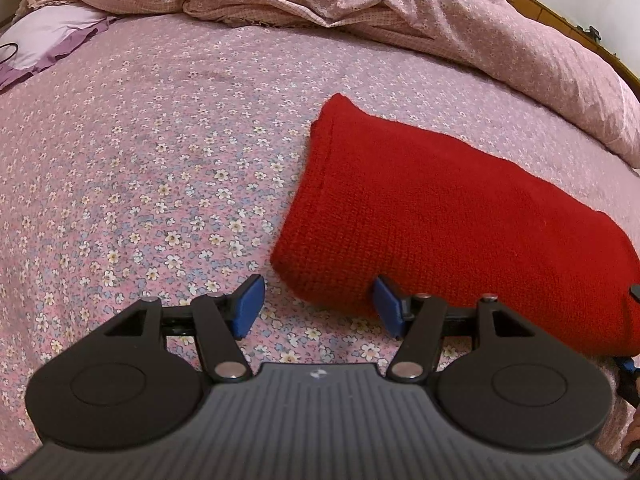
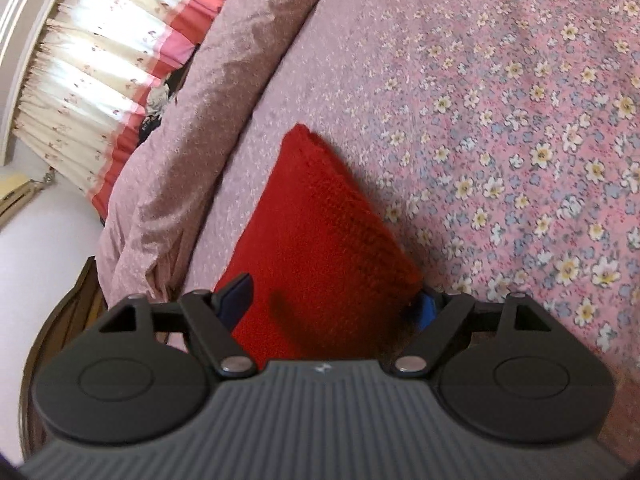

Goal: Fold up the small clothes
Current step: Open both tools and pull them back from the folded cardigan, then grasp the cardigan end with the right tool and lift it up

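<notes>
A red knitted garment (image 1: 440, 216) lies folded into a thick rectangle on the flowered bedsheet (image 1: 140, 160). My left gripper (image 1: 319, 304) is open at the garment's near left corner, which reaches in between the blue pads (image 1: 250, 304); the right-hand pad touches the knit edge. In the right wrist view the same red garment (image 2: 320, 232) runs away from me. My right gripper (image 2: 330, 304) stands wide open astride its near end. One pad (image 2: 236, 300) sits over the knit and the other is half hidden at the garment's corner.
A crumpled pink duvet (image 1: 360, 0) is bunched along the far side of the bed. A lilac pillow (image 1: 48, 40) lies at the far left. The wooden bed frame (image 2: 80, 300) and a curtained window (image 2: 100, 80) lie beyond the duvet.
</notes>
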`<action>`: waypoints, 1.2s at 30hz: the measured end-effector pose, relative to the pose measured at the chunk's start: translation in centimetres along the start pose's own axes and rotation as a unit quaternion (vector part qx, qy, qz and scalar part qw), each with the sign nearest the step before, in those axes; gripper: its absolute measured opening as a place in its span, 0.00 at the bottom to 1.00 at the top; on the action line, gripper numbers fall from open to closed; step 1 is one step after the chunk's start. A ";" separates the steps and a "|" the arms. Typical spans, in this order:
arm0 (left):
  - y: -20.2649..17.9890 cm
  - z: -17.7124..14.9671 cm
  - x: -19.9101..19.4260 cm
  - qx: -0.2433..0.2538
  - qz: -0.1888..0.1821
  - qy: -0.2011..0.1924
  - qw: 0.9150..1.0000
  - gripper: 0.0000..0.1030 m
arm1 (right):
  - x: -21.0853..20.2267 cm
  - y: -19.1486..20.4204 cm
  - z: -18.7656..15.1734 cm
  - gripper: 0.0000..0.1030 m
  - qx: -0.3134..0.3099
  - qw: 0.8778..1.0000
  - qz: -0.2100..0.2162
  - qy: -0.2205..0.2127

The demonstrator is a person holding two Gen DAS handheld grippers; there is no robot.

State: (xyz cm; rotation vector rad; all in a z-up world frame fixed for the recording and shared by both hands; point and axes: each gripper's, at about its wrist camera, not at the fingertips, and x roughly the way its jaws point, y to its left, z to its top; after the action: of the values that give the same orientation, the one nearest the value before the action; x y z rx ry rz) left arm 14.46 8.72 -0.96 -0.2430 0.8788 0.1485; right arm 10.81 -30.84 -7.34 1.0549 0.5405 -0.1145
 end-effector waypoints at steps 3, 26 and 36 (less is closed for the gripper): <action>0.1 0.1 0.0 -0.001 -0.002 0.001 1.000 0.64 | 0.6 0.7 -0.2 0.79 -0.015 1.000 -0.005 -0.008; 0.6 -0.2 0.1 0.001 0.008 0.010 1.000 0.65 | 0.4 -0.3 -0.7 0.41 -0.004 0.999 -0.018 -0.046; 0.3 -0.1 0.3 0.011 0.014 0.011 1.000 0.66 | 0.6 -0.6 0.4 0.46 -0.004 1.000 -0.002 -0.029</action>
State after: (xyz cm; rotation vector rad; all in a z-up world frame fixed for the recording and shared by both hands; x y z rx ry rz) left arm 14.51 8.99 -1.30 -0.2134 0.9048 0.1622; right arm 11.23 -31.38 -7.94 1.0397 0.4898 -0.1466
